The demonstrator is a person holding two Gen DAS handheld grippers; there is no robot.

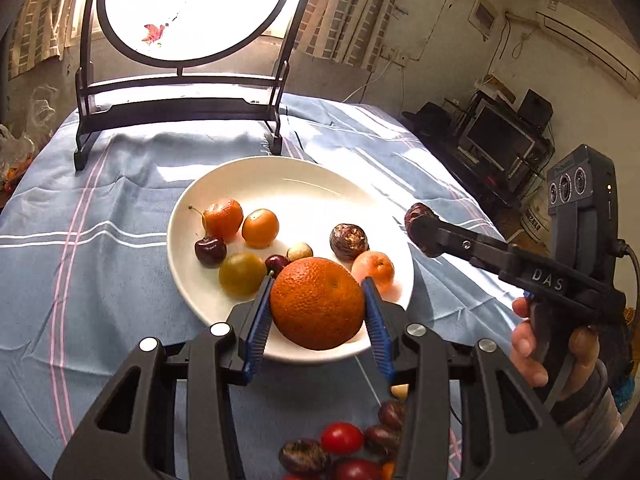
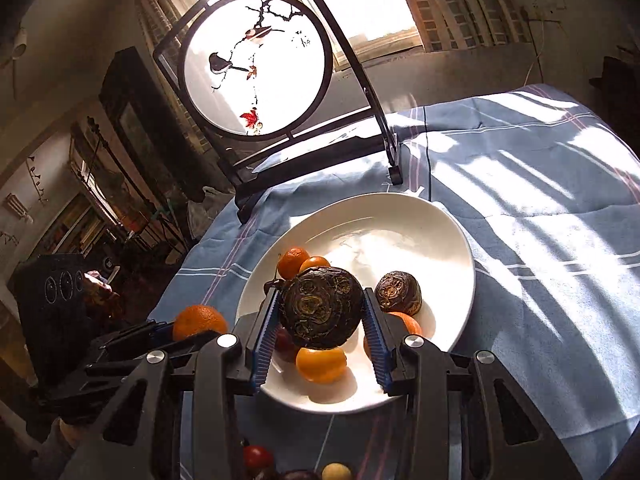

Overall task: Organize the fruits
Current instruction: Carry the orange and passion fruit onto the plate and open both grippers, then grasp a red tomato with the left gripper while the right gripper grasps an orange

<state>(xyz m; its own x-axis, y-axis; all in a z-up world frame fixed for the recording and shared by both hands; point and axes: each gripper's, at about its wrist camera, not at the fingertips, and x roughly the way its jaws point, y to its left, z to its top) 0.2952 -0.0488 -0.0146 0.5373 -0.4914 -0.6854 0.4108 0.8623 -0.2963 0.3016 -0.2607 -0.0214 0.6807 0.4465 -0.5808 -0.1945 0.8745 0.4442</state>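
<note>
A white plate (image 1: 192, 280) stands on the blue striped tablecloth (image 1: 80, 240), in front of a dark wooden stand with a round painted screen (image 1: 180, 12). The left gripper (image 1: 318, 300) has its two blue pads pressed on a big orange (image 1: 318, 304), which is over the near rim of the plate. The right gripper (image 2: 320, 312) grips a dark brown water chestnut (image 2: 322, 308) between its pads and holds it above the plate. On the plate lie a second water chestnut (image 1: 349, 241), small tangerines (image 1: 223, 216), two dark cherries (image 1: 210, 251), a greenish round fruit (image 1: 242, 273) and a small pale fruit (image 1: 299, 251). Off the plate, on the cloth nearer to the person, there is a little pile with cherry tomatoes (image 1: 341, 438) and more brown chestnuts (image 1: 304, 456). A hand (image 1: 560, 352) holds the right gripper's handle.
</note>
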